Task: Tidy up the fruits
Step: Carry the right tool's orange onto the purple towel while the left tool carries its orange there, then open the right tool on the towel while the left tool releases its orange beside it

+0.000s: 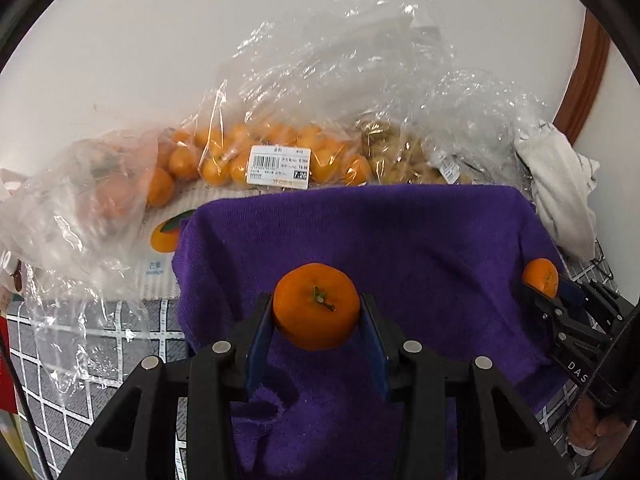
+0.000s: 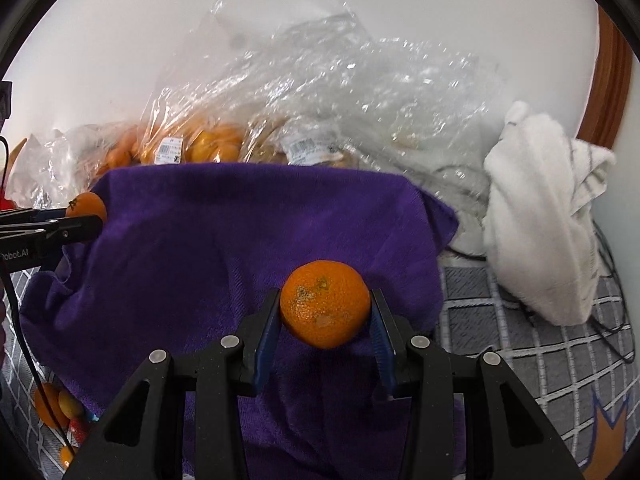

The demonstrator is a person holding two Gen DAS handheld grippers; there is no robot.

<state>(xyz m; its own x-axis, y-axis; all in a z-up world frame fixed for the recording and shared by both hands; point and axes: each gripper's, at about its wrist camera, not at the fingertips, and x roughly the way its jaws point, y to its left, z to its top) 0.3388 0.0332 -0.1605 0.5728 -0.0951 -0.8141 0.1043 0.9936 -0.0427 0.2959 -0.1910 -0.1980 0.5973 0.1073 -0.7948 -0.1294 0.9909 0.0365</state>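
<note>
My left gripper (image 1: 318, 312) is clamped on a mandarin (image 1: 317, 306), stem facing the camera, low in the centre of the frame over the purple towel (image 1: 420, 248). My right gripper (image 2: 325, 312) pinches a second mandarin (image 2: 325, 304) the same way, blue pads pressed to both its sides. Clear bags of small oranges (image 1: 224, 152) lie along the towel's upper edge, a white cloth (image 2: 544, 216) at right

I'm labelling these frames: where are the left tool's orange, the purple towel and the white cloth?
orange (image 1: 316, 306), left wrist view, around its stem.
purple towel (image 1: 400, 232), left wrist view, bare middle.
white cloth (image 2: 540, 216), right wrist view, central fold.
</note>
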